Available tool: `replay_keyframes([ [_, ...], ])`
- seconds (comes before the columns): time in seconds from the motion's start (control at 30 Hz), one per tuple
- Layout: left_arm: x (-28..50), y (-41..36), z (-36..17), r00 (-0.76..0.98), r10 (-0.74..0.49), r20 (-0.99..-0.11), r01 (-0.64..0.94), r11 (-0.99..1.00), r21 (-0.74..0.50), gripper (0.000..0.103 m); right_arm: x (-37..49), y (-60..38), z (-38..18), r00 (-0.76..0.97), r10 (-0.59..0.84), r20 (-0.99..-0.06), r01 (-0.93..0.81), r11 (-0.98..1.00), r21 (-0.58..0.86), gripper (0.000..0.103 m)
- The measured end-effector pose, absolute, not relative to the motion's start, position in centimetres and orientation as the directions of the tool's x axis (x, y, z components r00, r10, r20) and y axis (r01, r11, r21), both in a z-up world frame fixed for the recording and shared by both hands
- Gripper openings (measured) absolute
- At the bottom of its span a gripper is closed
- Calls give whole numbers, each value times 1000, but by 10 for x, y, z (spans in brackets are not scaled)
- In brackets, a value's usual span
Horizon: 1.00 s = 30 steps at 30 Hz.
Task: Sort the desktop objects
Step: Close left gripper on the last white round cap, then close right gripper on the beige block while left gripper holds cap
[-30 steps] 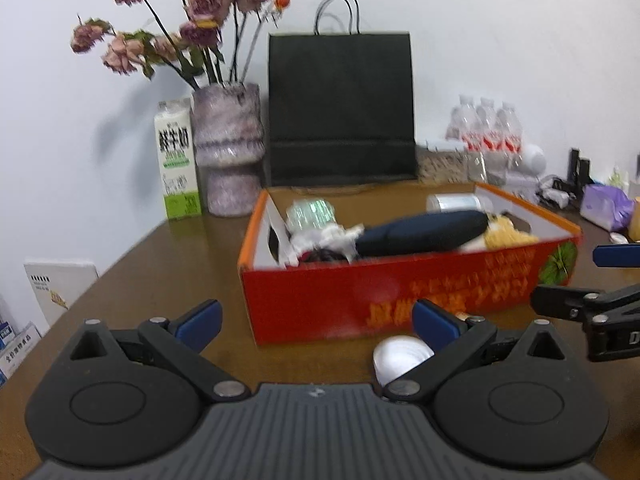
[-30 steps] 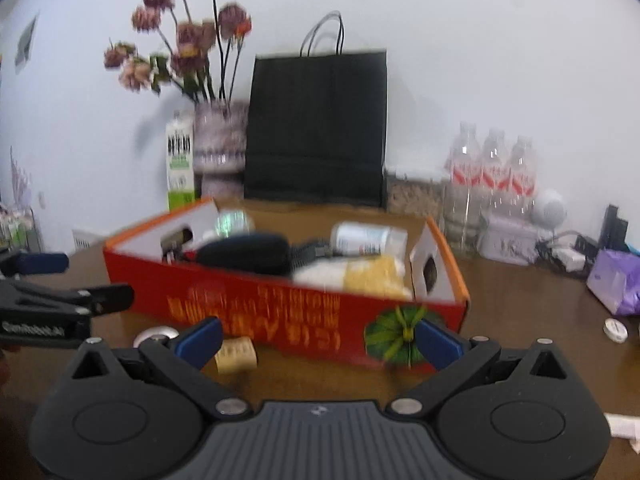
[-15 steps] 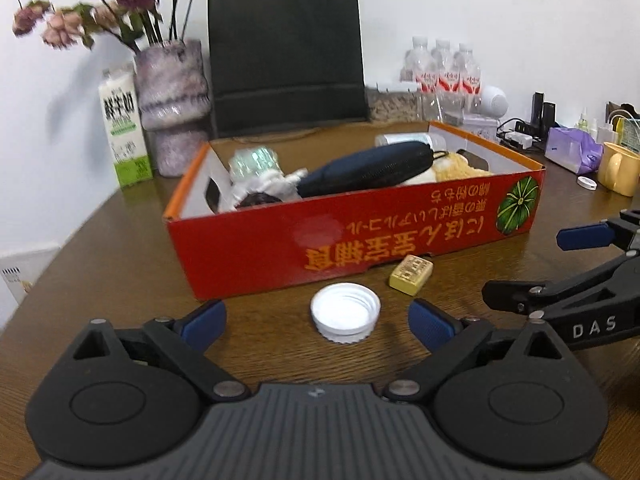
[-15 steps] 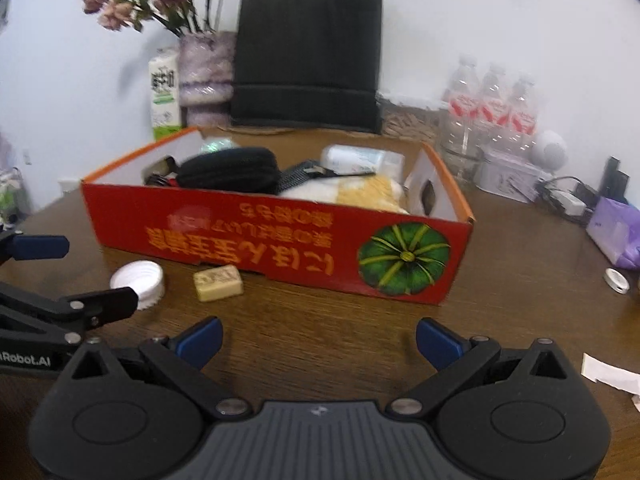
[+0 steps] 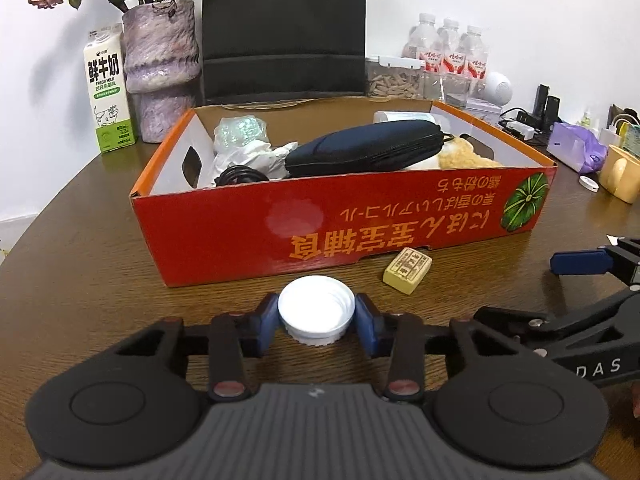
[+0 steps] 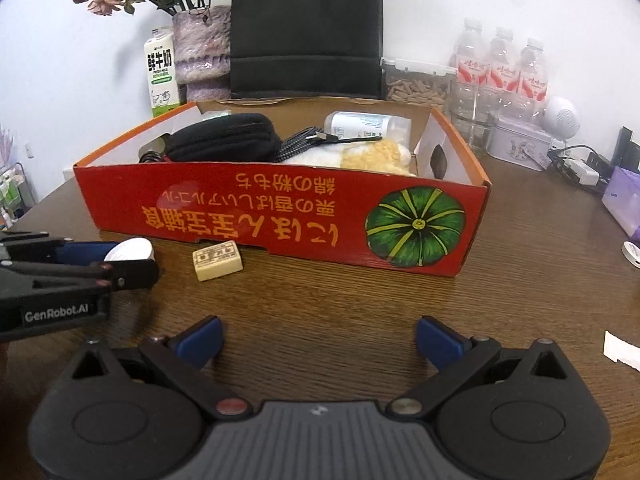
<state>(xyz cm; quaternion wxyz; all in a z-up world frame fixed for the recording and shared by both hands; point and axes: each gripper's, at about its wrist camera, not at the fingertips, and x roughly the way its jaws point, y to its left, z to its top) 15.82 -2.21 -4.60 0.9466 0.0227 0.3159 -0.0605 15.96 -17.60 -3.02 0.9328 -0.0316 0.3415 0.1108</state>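
Between my left claw's [image 5: 316, 317] blue pads sits the white screw cap [image 5: 316, 311], open side up on the wooden table [image 5: 80, 264]; my jaws have just been closing and both pads now press its rim. Just ahead and to the right of that claw lies a small cream-yellow block [image 5: 407, 270] with printed markings, close to the front wall of the red cardboard box [image 5: 320, 224]. Beyond that wall, inside the box, I see a dark zip pouch [image 5: 364, 148], crumpled white wrapping, a coiled black cable and something yellow and fluffy. Off to the right my right claw [image 6: 318, 340] hangs above bare tabletop, its pads spread wide with nothing between them. Further back stand a milk carton [image 5: 107, 92], a purple vase of dried roses [image 5: 160, 64], a black paper bag [image 5: 284, 28] and three water bottles [image 5: 448, 54].
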Motion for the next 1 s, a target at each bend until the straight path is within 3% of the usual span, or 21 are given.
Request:
replay_keyframes([
  [0.77,148,30,-31,831,-60,-553,47,998,-37,41,168,-132,-30,739,211,-640,-262,965,15,103],
  [1.0,147,54,-29,836,-44,-547,25,999,-43,41,179,-111,-27,753,229,-617,-279,960,16,77],
])
